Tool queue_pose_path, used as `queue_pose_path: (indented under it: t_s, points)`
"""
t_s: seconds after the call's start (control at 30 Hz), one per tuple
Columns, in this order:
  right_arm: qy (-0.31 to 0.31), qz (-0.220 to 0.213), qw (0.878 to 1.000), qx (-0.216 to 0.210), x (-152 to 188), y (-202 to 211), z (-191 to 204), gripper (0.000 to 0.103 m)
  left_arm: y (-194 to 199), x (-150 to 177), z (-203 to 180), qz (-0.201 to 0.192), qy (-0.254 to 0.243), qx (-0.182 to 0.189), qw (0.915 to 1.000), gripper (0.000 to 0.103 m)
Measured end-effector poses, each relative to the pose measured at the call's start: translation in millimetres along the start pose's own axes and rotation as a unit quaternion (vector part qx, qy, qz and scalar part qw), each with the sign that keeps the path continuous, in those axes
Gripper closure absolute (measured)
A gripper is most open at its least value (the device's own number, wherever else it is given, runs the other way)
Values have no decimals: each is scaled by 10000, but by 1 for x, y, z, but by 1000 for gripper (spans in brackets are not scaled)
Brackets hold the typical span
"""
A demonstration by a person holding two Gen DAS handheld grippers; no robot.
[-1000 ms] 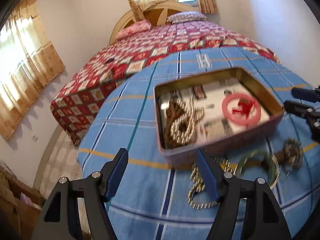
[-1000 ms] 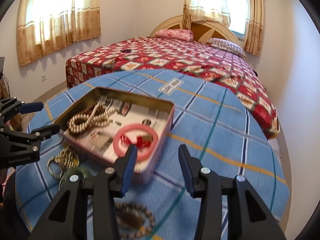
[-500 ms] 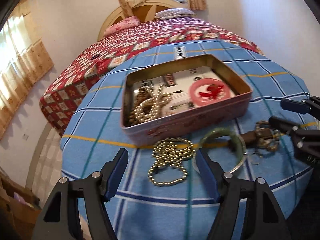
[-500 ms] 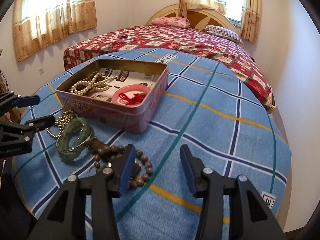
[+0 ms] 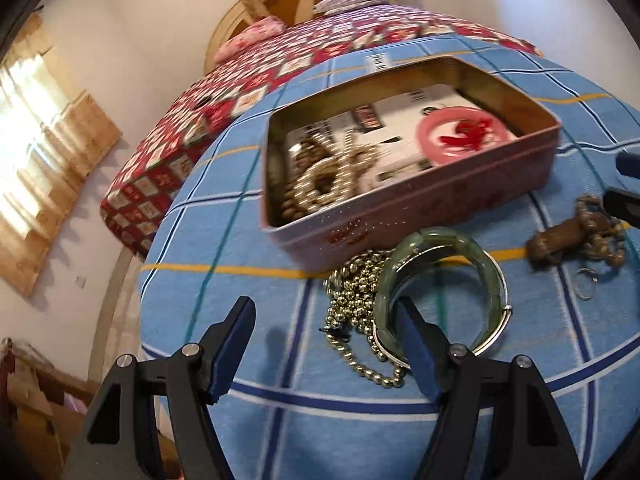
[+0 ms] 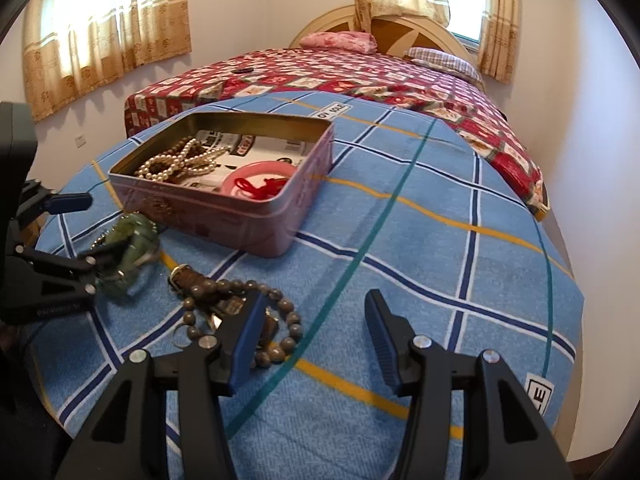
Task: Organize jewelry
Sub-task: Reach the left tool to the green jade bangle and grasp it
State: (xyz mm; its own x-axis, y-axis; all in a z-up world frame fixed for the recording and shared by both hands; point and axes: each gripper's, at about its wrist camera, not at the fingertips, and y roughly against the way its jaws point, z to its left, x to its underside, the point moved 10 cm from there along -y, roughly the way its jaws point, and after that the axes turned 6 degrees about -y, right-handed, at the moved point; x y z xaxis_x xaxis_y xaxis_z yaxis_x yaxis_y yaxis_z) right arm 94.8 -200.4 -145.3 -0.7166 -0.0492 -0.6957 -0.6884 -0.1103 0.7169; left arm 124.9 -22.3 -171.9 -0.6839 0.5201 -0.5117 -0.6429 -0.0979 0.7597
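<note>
Pink tin (image 6: 224, 220) — pearls (image 6: 180, 162), pink ring (image 6: 260, 180).

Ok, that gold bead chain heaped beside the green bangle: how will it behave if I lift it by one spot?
The gold bead chain lies in loose loops, so it will probably hang limp and trail. Part of it runs under the green stone bangle, so it may drag that along. Its small round shiny beads could slip between the pads of the left hand-held gripper.
</note>
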Motion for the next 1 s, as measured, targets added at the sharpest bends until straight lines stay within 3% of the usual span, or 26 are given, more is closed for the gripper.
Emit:
queue_pose_path:
  t_s: [0.27, 0.33, 0.37, 0.57, 0.77, 1.0]
  points:
    - [169, 30, 9998, -53, 5, -2, 12, 49, 12, -5, 1, -303, 288, 472, 9980, 32]
    - [179, 20, 9998, -69, 6, -2, 13, 49, 12, -4, 0, -307, 350, 570, 9973, 51]
    - [176, 15, 9998, -67, 7, -2, 13, 49, 10, -4, -3, -253, 364, 700, 9966, 66]
    - [180, 11, 9998, -68, 6, -2, 14, 49, 11, -6, -16, -338, 286, 901, 9949, 97]
    - [170, 8, 9998, -70, 6, -1, 15, 49, 27, -15, -5, -542, 509, 1075, 9914, 97]
    - [151, -76, 9998, -61, 2, 4, 16, 49, 49, -26, 17, -778, 568, 838, 9918, 97]
